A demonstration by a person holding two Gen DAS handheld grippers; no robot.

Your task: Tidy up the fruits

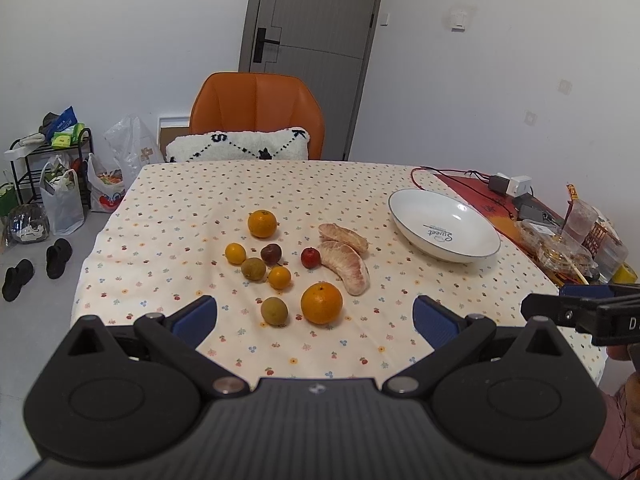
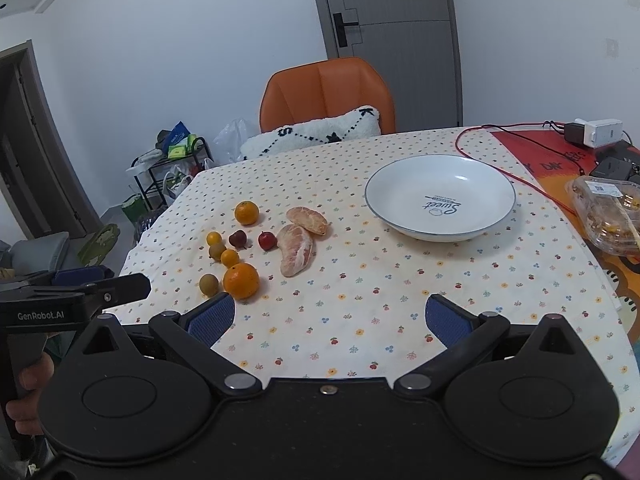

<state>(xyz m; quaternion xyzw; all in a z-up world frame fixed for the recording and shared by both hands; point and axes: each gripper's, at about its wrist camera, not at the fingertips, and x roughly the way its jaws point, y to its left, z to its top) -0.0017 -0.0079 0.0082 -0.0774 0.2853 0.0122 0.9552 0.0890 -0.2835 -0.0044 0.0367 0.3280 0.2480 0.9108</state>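
Note:
Loose fruit lies on a flowered tablecloth: a large orange (image 1: 321, 303) (image 2: 241, 281), a second orange (image 1: 262, 223) (image 2: 246, 213), two peeled pomelo segments (image 1: 346, 265) (image 2: 296, 254), a small red fruit (image 1: 310, 257) (image 2: 267, 240), a dark red one (image 1: 271, 254), small yellow and green-brown ones (image 1: 274, 311). An empty white bowl (image 1: 444, 224) (image 2: 440, 197) stands to the right. My left gripper (image 1: 316, 318) is open, just short of the large orange. My right gripper (image 2: 330, 318) is open over bare cloth, fruit to its left.
An orange chair (image 1: 258, 112) with a white cushion stands behind the table. Chargers, a red cable (image 2: 520, 178) and plastic food containers (image 2: 604, 208) crowd the table's right end. Bags, a rack and shoes are on the floor at left.

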